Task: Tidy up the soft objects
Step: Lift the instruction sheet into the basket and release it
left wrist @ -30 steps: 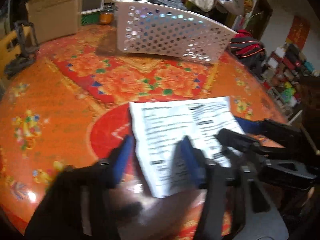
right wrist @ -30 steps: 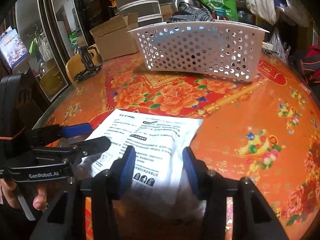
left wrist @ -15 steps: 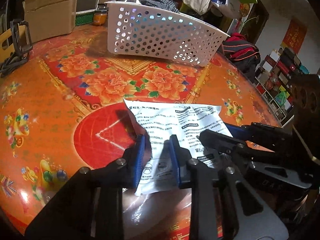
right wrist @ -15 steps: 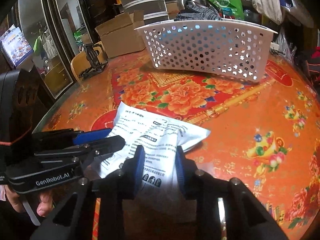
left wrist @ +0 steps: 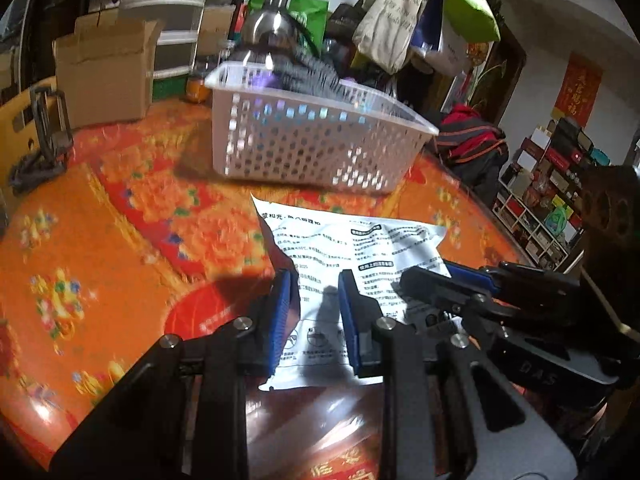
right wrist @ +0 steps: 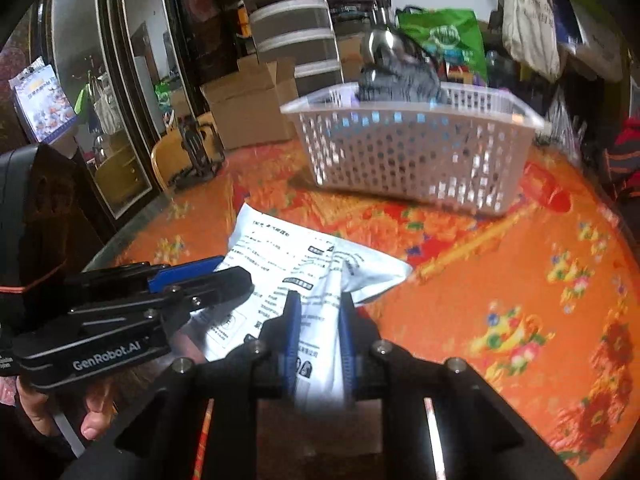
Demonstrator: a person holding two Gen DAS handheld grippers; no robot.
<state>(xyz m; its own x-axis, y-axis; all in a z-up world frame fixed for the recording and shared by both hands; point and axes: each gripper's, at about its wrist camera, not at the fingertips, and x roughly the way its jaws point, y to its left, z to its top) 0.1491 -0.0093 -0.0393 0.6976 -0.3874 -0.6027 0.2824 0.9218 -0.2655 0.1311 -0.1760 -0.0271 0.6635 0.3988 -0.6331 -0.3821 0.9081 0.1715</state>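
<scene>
A soft white printed pouch [left wrist: 352, 248] is held over the orange floral table. My left gripper [left wrist: 314, 284] is shut on its near left edge. My right gripper [right wrist: 318, 304] is shut on its near right part, and the pouch [right wrist: 280, 256] bunches between the blue pads. Each gripper also shows in the other's view, the right one [left wrist: 452, 280] and the left one [right wrist: 208, 276]. A white perforated basket [left wrist: 320, 148] stands beyond the pouch, with a dark grey soft thing [right wrist: 400, 80] in it. The basket also shows in the right wrist view [right wrist: 412, 152].
A cardboard box [left wrist: 104, 68] and a black stand [left wrist: 44, 136] sit at the table's far left. Hanging bags [left wrist: 400, 16] and shelves [left wrist: 540, 200] crowd the room behind and to the right. The table edge [right wrist: 132, 224] runs along the left.
Both grippers closed on the pouch and lifted it off the table, moving it toward the basket. The basket now looks nearer.
</scene>
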